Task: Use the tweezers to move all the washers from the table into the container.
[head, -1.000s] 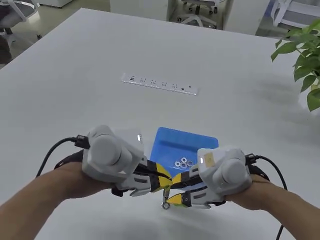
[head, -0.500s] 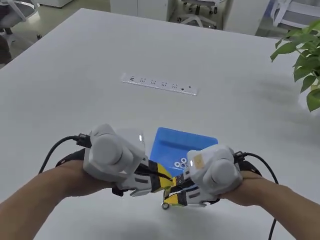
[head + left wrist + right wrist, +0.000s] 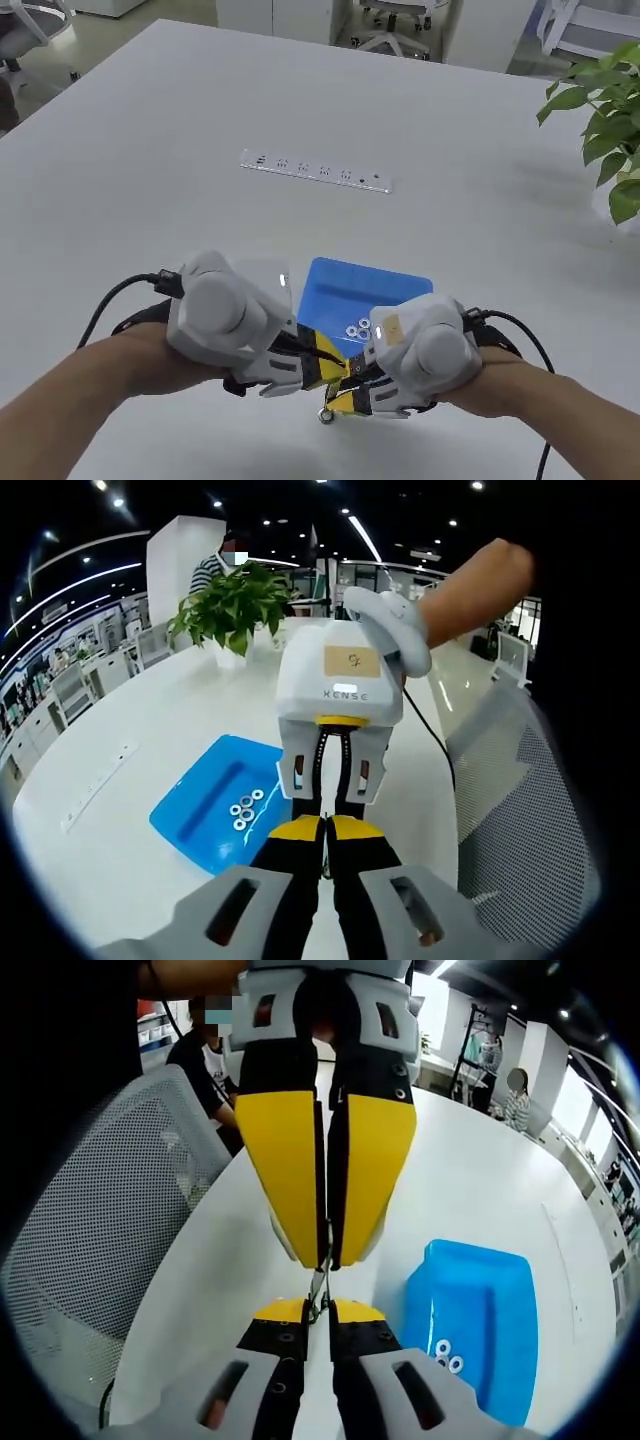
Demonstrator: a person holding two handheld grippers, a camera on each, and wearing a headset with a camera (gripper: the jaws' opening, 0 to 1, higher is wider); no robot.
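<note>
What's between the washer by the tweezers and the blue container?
Only the grippers themselves: the washer shows on the near side of the left gripper and right gripper, whose tongs meet, shut on the tweezers; the blue container sits just beyond them. No other object shows on that path.

Shows a white power strip (image 3: 313, 170) lying flat at 12 o'clock in the head view, a leafy green plant (image 3: 600, 120) at 2 o'clock. Puts office chairs (image 3: 395, 25) farther off at 12 o'clock, a grey mesh chair back (image 3: 520, 790) at 3 o'clock in the left gripper view.
</note>
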